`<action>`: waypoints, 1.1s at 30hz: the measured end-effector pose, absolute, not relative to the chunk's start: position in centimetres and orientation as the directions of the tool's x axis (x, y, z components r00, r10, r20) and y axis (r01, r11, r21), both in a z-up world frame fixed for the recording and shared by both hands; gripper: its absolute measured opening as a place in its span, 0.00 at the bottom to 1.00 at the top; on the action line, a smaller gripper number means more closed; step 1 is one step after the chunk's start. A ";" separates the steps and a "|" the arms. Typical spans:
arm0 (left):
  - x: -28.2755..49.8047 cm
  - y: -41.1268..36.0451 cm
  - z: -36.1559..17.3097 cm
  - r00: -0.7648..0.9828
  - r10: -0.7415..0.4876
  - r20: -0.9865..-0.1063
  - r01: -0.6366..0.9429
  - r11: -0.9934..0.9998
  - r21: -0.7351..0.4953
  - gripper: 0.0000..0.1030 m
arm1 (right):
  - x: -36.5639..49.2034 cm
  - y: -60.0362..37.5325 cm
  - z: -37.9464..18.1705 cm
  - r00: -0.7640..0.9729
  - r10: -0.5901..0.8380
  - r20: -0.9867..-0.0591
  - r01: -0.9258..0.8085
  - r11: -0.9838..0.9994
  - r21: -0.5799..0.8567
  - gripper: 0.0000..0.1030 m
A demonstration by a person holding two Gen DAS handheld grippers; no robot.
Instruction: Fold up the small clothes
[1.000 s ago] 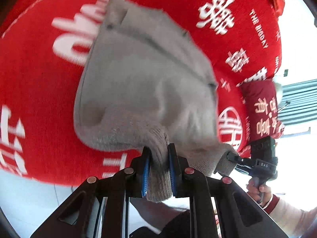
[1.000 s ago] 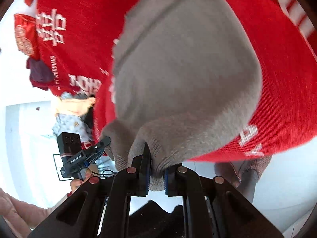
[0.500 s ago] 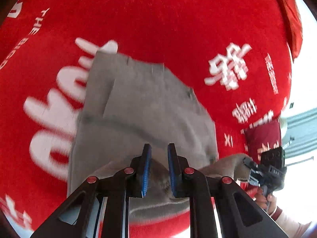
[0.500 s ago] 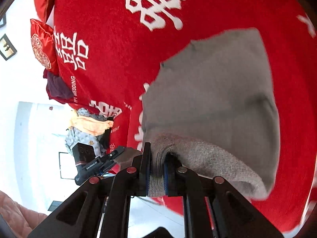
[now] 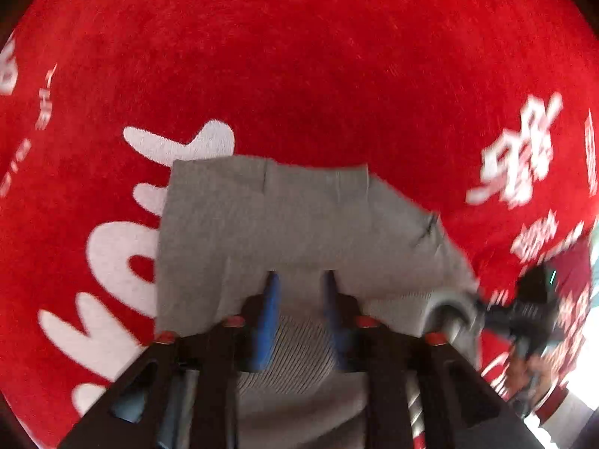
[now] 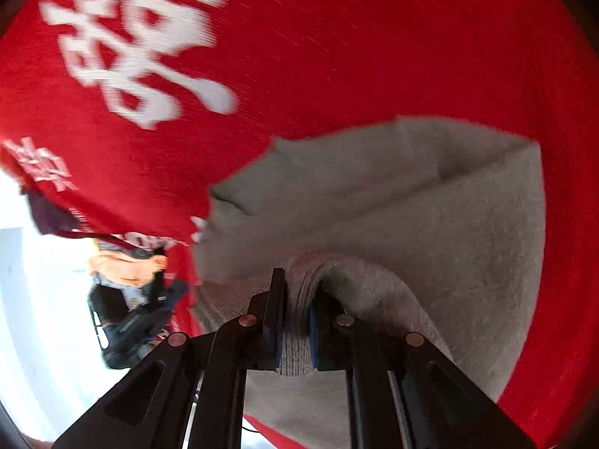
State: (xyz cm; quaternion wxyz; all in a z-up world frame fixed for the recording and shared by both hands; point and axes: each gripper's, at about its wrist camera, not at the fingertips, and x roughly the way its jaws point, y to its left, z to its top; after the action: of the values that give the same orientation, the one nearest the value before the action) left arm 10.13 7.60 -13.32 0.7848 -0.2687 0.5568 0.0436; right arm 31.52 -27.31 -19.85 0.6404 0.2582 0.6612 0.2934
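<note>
Grey knit garment [image 5: 299, 224] lies on red cloth [image 5: 299, 56], long axis running across view. Left gripper [image 5: 299, 280] over its ribbed hem, jaws opening, not pinching. Right gripper [image 6: 297, 280] pinches hem, jaws opening.

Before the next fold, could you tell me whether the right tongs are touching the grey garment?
Touching. In the right wrist view the right tongs pinch a ribbed edge of the grey garment, with both pads against the bunched fabric.

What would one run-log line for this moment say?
stage: fold laid down | left gripper: opening over grey knitted garment | right gripper: pinching ribbed hem | surface: red printed cloth
</note>
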 end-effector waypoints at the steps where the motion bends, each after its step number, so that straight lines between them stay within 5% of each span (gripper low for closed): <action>1: 9.9 7.2 -13.1 0.365 -0.222 -0.904 -0.347 0.869 -0.354 0.64 | 31.4 -27.3 -19.6 -0.042 0.715 -0.698 -0.044 0.697 0.716 0.18; 4: 9.1 5.6 -12.8 0.317 -0.211 -0.925 -0.251 0.922 -0.296 0.69 | 30.5 -27.0 -17.4 -0.021 0.681 -0.732 -0.130 0.724 0.677 0.43; 10: 9.3 3.8 -13.6 0.268 -0.217 -0.939 -0.186 0.944 -0.271 0.68 | 28.7 -26.1 -13.0 0.099 0.436 -0.895 -0.448 0.822 0.351 0.44; 17: 10.0 3.0 -15.1 0.220 -0.262 -0.940 -0.140 0.945 -0.296 0.68 | 28.5 -23.2 -13.7 0.174 0.294 -0.940 -0.672 0.733 0.105 0.44; 22: 10.3 3.1 -15.9 0.187 -0.277 -0.943 -0.136 0.943 -0.304 0.68 | 29.5 -20.5 -13.8 0.190 0.320 -0.928 -0.733 0.675 0.082 0.44; 29: 10.6 3.5 -16.4 0.165 -0.273 -0.948 -0.152 0.943 -0.297 0.48 | 32.4 -19.6 -13.8 0.065 0.438 -0.897 -0.699 0.661 0.273 0.44; 33: 10.6 3.8 -16.4 0.162 -0.286 -0.944 -0.161 0.937 -0.311 0.47 | 31.0 -17.9 -13.5 0.039 0.435 -0.900 -0.770 0.587 0.250 0.44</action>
State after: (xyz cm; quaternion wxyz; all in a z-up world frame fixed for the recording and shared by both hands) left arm 10.57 3.82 -16.39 0.7425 -0.1731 0.6458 -0.0421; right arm 31.02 -17.86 -13.48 0.7041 -0.1538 0.5456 0.4278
